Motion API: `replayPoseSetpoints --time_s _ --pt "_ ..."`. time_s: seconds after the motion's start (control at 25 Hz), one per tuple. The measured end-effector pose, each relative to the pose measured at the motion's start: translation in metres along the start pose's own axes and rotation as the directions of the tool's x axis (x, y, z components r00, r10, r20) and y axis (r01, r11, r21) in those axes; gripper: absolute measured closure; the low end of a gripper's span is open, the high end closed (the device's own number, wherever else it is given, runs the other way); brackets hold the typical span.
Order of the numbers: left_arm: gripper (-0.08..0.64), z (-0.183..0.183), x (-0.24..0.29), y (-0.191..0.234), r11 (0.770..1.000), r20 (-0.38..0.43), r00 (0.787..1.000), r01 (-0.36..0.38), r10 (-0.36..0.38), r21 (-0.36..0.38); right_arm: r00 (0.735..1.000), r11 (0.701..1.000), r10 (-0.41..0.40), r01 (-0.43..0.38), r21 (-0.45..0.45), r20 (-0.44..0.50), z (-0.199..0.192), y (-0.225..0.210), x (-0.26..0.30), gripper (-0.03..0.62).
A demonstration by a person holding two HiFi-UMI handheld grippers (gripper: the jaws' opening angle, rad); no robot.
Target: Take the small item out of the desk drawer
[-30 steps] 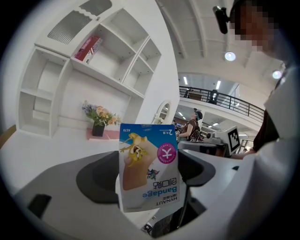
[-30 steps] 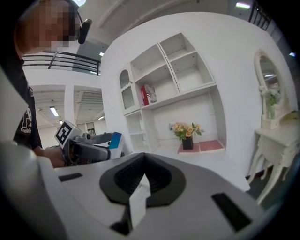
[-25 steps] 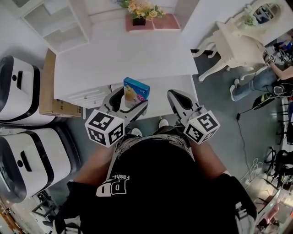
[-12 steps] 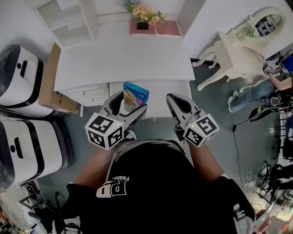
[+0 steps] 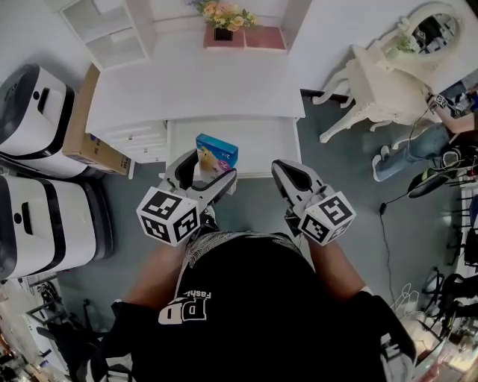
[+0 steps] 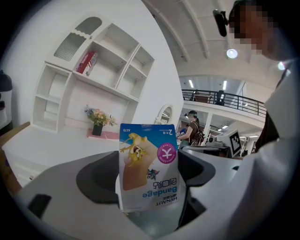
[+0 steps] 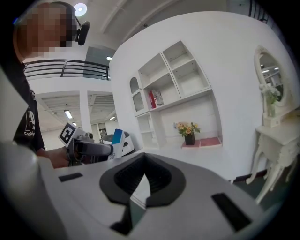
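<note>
A small blue bandage box (image 5: 216, 152) with a cartoon print stands upright between the jaws of my left gripper (image 5: 203, 173), which is shut on it, above the open white desk drawer (image 5: 261, 143). In the left gripper view the bandage box (image 6: 149, 164) fills the middle, printed side facing the camera and upside down, clamped at its lower end by the left gripper (image 6: 147, 190). My right gripper (image 5: 287, 173) hangs beside it at the drawer's front edge, jaws shut on nothing. In the right gripper view the right gripper (image 7: 143, 185) is shut and the bandage box (image 7: 117, 138) shows at the left.
The white desk (image 5: 194, 82) carries a flower pot (image 5: 222, 16) on a pink mat and a shelf unit (image 5: 112, 30). A cardboard box (image 5: 86, 138) and two white machines (image 5: 37, 216) stand left. A white vanity table (image 5: 381, 74) and a person (image 5: 448, 119) are right.
The desk and drawer have slid up and left in the head view as the person backs off. The left gripper keeps its hold on the box; the right stays shut.
</note>
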State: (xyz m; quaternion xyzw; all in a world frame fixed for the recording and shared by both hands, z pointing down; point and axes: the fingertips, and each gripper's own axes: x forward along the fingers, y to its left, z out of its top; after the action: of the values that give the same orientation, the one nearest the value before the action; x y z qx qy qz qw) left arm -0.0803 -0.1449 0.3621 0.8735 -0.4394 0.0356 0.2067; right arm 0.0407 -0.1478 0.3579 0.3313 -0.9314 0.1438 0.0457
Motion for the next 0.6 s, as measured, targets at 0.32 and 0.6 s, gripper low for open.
replayPoseSetpoints --time_s 0.32,0.6 --pt "0.161 -0.017 -0.005 -0.055 0.999 0.014 0.999 -0.039 0.039 0.000 0.999 0.999 0.035 -0.035 -0.019 0.008 -0.014 0.005 -0.054 0.584" --pt "0.161 -0.028 -0.020 -0.090 0.998 0.023 0.998 -0.065 0.065 0.011 0.997 0.998 0.067 -0.068 0.009 0.044 -0.018 0.015 -0.084 0.584"
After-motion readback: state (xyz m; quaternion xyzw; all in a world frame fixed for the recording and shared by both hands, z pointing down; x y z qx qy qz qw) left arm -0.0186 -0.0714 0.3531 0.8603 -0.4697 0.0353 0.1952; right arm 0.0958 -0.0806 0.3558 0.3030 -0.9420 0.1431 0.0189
